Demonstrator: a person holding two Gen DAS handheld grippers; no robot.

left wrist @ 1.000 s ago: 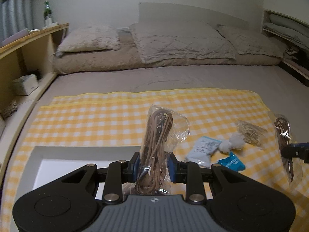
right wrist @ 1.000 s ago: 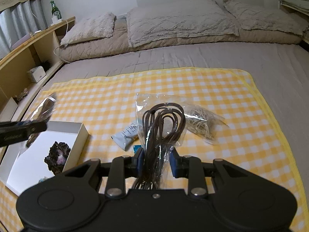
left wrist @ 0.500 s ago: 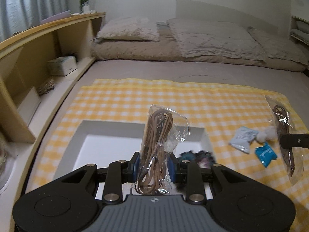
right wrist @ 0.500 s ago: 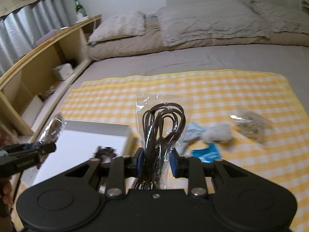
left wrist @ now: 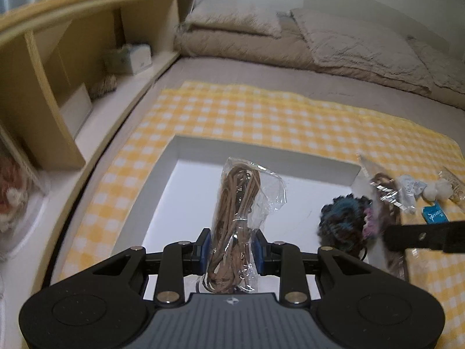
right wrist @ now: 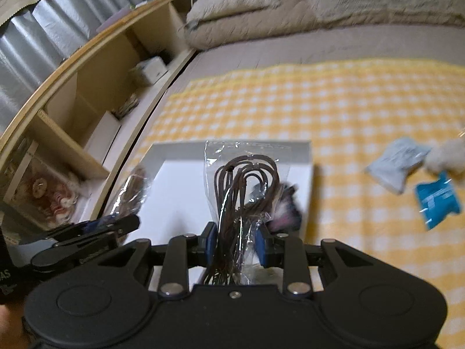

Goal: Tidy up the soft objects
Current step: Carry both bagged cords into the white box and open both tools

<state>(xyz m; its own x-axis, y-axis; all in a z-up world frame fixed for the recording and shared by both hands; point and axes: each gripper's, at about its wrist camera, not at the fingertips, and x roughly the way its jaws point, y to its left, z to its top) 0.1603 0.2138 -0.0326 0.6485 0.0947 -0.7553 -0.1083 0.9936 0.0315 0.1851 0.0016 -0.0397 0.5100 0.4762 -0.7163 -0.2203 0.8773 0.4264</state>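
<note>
My left gripper [left wrist: 232,247] is shut on a clear bag of tan cord [left wrist: 235,203] and holds it over the white box [left wrist: 186,157]. My right gripper [right wrist: 237,241] is shut on a clear bag of dark brown cord [right wrist: 244,183], above the box's right side [right wrist: 308,157]. A dark blue and pink fuzzy item [left wrist: 343,221] lies in the box; it also shows behind my right bag [right wrist: 284,206]. The right gripper shows at the right in the left wrist view [left wrist: 421,235]; the left gripper shows at the left in the right wrist view [right wrist: 96,232].
The box sits on a yellow checked cloth [left wrist: 261,116] on a bed. A grey packet [right wrist: 395,163], a white fluffy ball [right wrist: 447,157] and a blue packet [right wrist: 438,197] lie on the cloth to the right. A wooden shelf unit [left wrist: 58,72] runs along the left. Pillows [left wrist: 348,37] lie at the back.
Both grippers have moved left with their bags, from over the loose packets to over the white box. The jaws stay shut.
</note>
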